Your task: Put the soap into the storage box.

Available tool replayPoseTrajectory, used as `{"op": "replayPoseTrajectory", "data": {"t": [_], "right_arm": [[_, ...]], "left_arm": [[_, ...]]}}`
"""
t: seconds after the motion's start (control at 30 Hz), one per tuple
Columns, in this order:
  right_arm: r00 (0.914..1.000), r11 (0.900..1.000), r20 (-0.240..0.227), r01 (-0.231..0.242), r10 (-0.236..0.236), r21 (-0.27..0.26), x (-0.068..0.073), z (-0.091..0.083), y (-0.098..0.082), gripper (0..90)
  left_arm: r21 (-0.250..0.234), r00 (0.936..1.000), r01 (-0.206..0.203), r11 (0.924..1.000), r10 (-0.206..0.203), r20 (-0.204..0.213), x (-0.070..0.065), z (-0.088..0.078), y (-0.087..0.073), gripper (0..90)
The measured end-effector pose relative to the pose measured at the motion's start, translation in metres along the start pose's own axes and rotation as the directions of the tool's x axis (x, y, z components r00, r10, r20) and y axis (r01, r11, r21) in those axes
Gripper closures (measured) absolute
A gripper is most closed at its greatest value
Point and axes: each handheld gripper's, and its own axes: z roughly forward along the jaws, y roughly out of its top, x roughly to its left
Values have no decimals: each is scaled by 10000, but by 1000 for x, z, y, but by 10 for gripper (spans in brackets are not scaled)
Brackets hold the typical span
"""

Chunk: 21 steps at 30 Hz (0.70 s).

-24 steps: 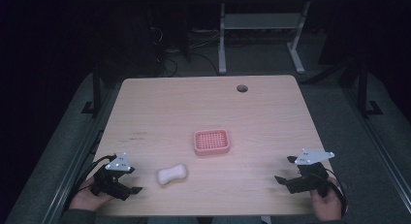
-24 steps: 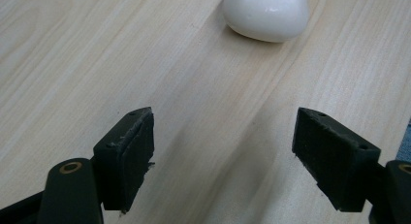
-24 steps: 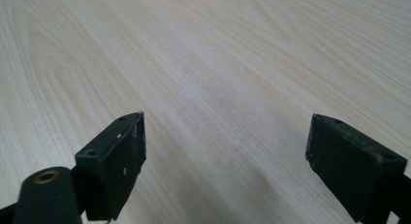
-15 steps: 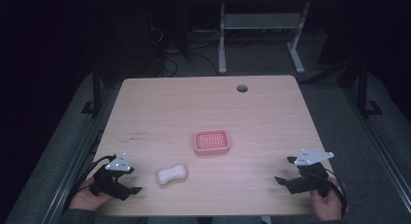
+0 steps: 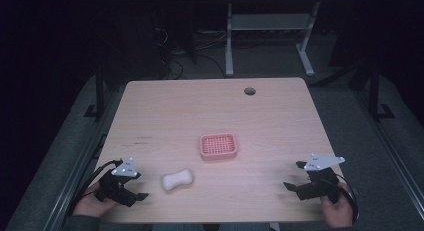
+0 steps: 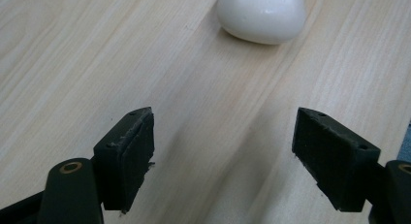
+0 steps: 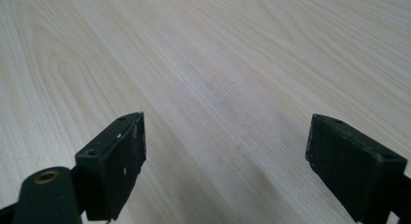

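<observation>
Nothing's started yet: your left gripper and right gripper sit wide open, empty, white bone-shaped soap bar lying near the pink plastic slotted dish.

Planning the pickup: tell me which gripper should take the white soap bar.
Left. The left gripper sits open just beside the soap bar, which lies straight ahead of its jaws; the right gripper is across the table.

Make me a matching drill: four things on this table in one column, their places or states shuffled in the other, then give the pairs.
Things:
1. soap bar
2. soap dish
3. left gripper
4. cable hole

Descriptions:
A. pink, mid-table
B. open, near left corner
C. white, lying beside the left gripper
D. far edge of the table

Pairs: 1-C, 2-A, 3-B, 4-D
</observation>
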Motion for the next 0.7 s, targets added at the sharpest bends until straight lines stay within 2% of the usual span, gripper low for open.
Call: {"op": "replayPoseTrajectory", "data": {"t": [0.47, 0.63, 0.7], "right_arm": [[10000, 10000, -5, 54, -54, -13, 1, -1, 1, 142], [10000, 10000, -18, 66, -66, 4, 1, -1, 1, 142], [10000, 10000, -24, 16, -16, 3, 1, -1, 1, 142]], "left_arm": [[110, 9993, -380, 9992, 381, -68, -3, 0, 11, 228], [173, 9990, -452, 9988, 453, -55, -4, 2, 15, 228], [159, 9994, -354, 9992, 354, -5, -5, 3, 16, 228]]}}
